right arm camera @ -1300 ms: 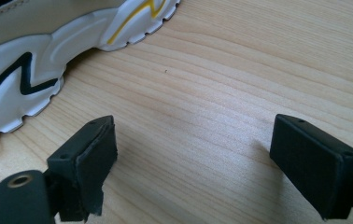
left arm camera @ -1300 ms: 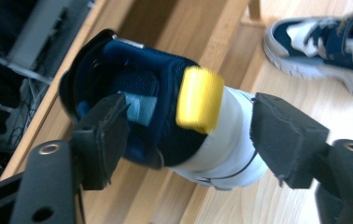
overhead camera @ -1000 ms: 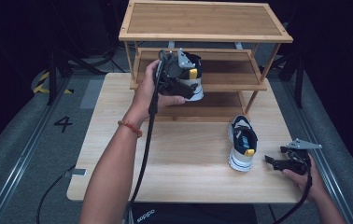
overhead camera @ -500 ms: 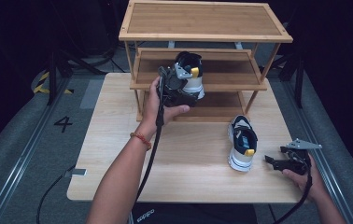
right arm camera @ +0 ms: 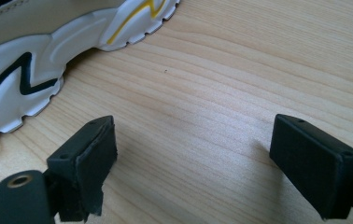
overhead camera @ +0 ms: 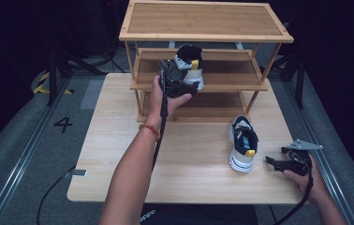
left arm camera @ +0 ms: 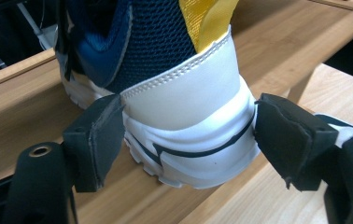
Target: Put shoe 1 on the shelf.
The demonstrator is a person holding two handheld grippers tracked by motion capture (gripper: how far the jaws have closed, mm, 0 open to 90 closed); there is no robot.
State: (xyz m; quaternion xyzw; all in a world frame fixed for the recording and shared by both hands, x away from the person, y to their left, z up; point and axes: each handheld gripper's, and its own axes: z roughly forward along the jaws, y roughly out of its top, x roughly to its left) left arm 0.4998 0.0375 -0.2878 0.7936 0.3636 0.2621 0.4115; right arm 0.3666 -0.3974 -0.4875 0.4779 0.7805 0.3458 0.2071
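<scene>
On rack (overhead camera: 198,86) middle shelf — sneaker (overhead camera: 191,70), heel clamped by closing left tool (left arm camera: 186,140); right tool (right arm camera: 191,158) apart.

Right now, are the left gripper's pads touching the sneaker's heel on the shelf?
Touching: in the left gripper view both pads meet the heel of the sneaker.

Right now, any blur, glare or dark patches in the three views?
High view: soft overall, surroundings near black, table and rack evenly lit, no glare. Left gripper view: heel of the shoe sharp, bright sheen on its white leather, jaws soft-edged. Right gripper view: wood grain crisp, second shoe sharp, faint pad shadows.
</scene>
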